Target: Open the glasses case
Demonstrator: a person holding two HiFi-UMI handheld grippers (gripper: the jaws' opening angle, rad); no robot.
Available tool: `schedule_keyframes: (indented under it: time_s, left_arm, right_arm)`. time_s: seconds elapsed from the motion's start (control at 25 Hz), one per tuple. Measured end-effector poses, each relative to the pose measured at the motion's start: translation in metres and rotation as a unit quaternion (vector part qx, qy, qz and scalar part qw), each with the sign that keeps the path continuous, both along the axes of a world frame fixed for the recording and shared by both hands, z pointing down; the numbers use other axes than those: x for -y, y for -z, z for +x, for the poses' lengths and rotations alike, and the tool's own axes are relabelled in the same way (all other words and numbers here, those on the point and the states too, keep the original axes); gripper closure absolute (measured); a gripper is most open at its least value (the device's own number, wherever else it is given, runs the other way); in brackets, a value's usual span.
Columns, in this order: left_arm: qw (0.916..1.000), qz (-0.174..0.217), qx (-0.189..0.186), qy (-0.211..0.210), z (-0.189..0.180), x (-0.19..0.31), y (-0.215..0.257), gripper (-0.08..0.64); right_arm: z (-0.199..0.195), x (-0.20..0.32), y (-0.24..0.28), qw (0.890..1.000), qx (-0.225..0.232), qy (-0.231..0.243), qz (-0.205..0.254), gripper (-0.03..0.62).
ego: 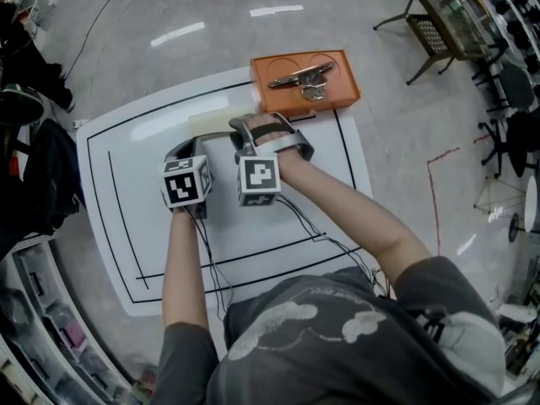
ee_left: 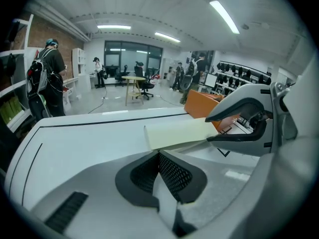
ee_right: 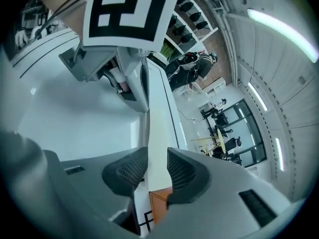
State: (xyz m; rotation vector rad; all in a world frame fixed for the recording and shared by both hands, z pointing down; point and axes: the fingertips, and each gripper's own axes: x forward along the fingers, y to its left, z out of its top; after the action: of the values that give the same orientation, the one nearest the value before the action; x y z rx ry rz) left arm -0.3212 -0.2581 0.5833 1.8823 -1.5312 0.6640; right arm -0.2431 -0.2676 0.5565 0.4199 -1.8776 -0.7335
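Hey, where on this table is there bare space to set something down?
Bare: the white table along its left side, and its near half apart from the forearms and thin cables. Crowded: the far edge, where the orange tray holds the glasses, and just before it, where the left gripper and right gripper meet at the glasses case.

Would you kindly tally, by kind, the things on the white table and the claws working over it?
orange tray: 1
pair of glasses: 1
glasses case: 1
claws: 2 (left claw, right claw)
total: 5
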Motion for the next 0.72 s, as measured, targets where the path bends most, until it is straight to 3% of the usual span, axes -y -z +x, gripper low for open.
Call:
schedule_keyframes:
  time_s: [0.4, 0.72]
  left_arm:
    - [0.9996, -0.02, -0.009, -0.015, 0.003, -0.003, -0.004, 0.561]
    - [0.9997, -0.008, -0.019, -0.015, 0.002, -0.001, 0.001, 0.561]
  right_arm:
    - [-0.001, -0.003, -0.02, 0.999, -0.033, -0.005, -0.005, 0.5]
    - [-0.002, 0.008, -0.004, 0.999, -0.017, -0.023, 0.016, 0.508]
